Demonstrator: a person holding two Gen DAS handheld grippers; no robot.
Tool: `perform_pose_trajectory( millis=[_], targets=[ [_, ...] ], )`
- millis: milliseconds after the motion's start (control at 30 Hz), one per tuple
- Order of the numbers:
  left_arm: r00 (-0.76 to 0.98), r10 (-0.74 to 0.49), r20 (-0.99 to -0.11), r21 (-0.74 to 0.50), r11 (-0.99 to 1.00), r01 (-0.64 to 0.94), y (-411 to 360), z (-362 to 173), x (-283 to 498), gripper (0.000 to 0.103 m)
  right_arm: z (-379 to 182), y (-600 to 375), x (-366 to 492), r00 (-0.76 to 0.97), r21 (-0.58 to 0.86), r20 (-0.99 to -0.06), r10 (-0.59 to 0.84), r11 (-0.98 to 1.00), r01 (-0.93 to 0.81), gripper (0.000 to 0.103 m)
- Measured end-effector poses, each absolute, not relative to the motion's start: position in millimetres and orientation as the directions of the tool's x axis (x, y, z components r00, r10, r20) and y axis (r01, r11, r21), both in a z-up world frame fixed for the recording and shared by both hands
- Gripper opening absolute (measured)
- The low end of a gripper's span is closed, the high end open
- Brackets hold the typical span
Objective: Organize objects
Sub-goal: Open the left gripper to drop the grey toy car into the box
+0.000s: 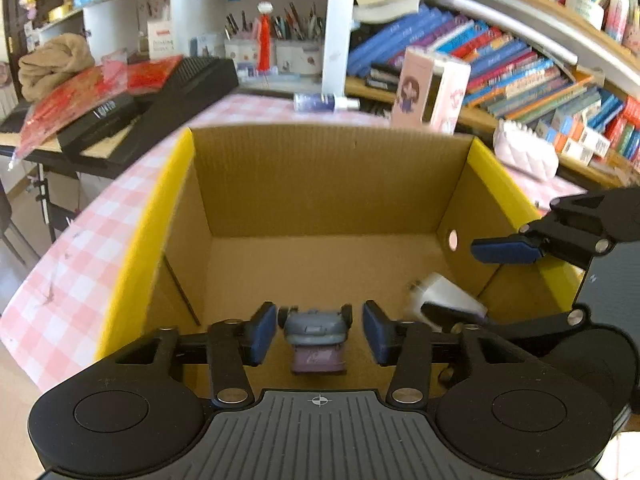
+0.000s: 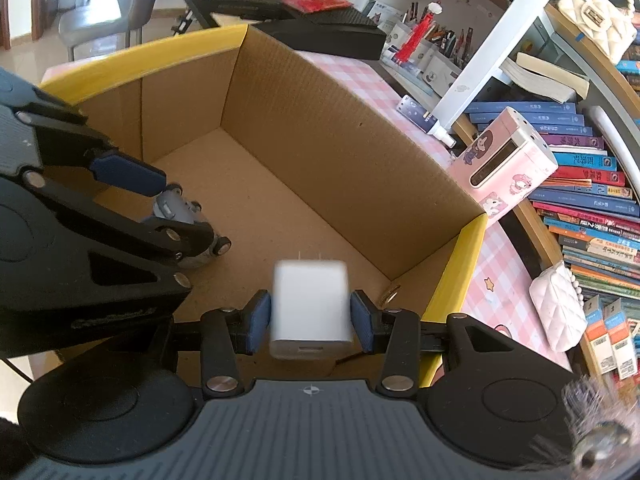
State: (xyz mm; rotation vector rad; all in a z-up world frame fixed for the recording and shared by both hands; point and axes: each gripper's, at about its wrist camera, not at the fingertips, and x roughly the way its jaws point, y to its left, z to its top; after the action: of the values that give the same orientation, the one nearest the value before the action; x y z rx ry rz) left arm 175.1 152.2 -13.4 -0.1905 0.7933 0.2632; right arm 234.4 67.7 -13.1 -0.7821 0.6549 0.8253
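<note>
Cardboard box [image 1: 328, 184], yellow-edged, filling centre frame. Left gripper [image 1: 320, 334] spread around grey toy car [image 1: 316, 334], not pinching. Right gripper [image 2: 311, 320] spread, white charger [image 2: 310, 306] blurred between pads.

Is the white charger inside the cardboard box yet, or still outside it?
Inside. The white charger sits between the right claw pads, below the yellow rim of the cardboard box, over its floor.

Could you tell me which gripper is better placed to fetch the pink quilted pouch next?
Probably right: the pouch lies just outside the box beside the right gripper; the left gripper is farther.
</note>
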Motion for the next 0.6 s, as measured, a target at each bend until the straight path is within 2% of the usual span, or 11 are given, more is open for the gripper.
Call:
perform_pose_trajectory(
  millis=[67,467,600],
  targets=[
    [0.695,0.155,-0.702,-0.078,0.953,-0.291,151,-5,170,0.059,-9,63,231,0.536,-0.343,-0.733,0.418,0.452,-0.823,0.056],
    [0.809,0.166,-0.564,-0.084,0.963,-0.256,141,44,119,0.076,33,38,189,0.654,-0.308,-0.603,0.457,0.623,-0.719,0.06],
    [0.829,0.178,-0.529,-0.073,0.965,-0.253,138,51,99,0.08,44,26,164,0.706,-0.305,-0.539,0.46,0.674,-0.673,0.065]
  ],
)
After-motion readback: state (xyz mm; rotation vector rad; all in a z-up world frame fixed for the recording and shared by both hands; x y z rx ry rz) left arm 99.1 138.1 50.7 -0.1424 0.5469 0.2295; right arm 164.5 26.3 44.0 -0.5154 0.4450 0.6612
